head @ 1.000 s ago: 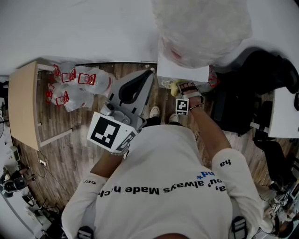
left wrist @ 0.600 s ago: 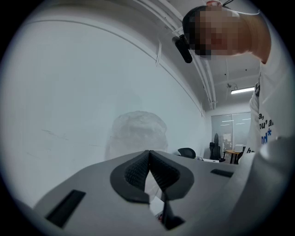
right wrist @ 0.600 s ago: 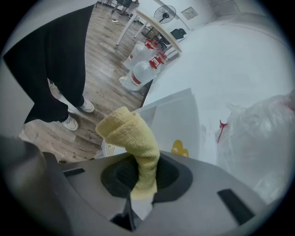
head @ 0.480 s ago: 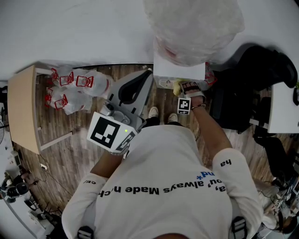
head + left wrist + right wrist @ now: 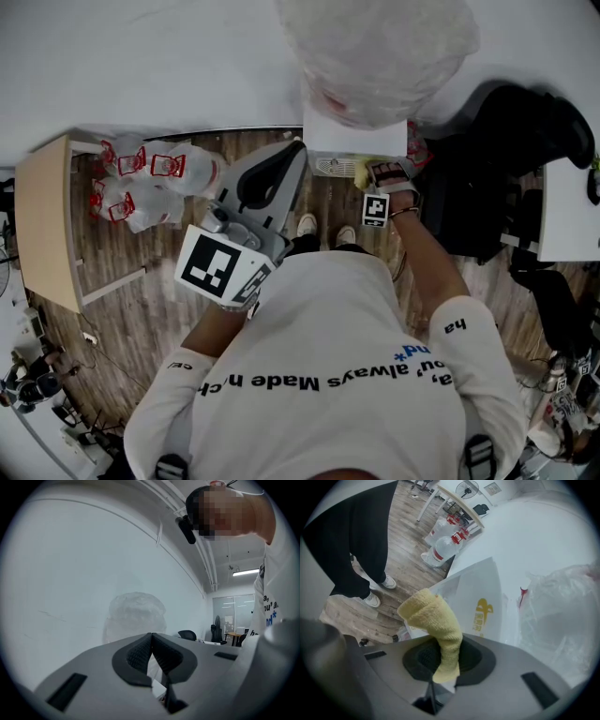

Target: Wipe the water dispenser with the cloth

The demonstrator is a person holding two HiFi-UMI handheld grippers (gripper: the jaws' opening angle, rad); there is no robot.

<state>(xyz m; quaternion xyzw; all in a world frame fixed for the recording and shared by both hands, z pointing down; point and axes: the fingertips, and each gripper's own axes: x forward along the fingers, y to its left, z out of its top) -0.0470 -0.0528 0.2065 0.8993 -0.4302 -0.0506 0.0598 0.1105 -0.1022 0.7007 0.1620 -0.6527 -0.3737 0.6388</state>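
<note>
The white water dispenser (image 5: 354, 138) stands against the wall, with a plastic-wrapped bottle (image 5: 375, 52) on top. My right gripper (image 5: 367, 175) is shut on a yellow cloth (image 5: 360, 172), which lies against the dispenser's near top edge. In the right gripper view the cloth (image 5: 435, 623) sticks up from my right gripper (image 5: 443, 663), in front of the dispenser's white panel (image 5: 473, 592) with its yellow logo. My left gripper (image 5: 300, 146) is held up left of the dispenser, shut and holding nothing. In its own view my left gripper (image 5: 151, 635) points at the wall and the faint bottle (image 5: 136, 613).
Several water jugs with red handles (image 5: 150, 173) lie on the wooden floor at the left, beside a light wooden table (image 5: 47, 220). Black chairs and bags (image 5: 506, 159) crowd the right side, next to a white desk (image 5: 574, 220). The person's shoes (image 5: 377, 592) stand close to the dispenser.
My right gripper has slid the cloth a little to the right along the dispenser's near edge. The left gripper has stayed put.
</note>
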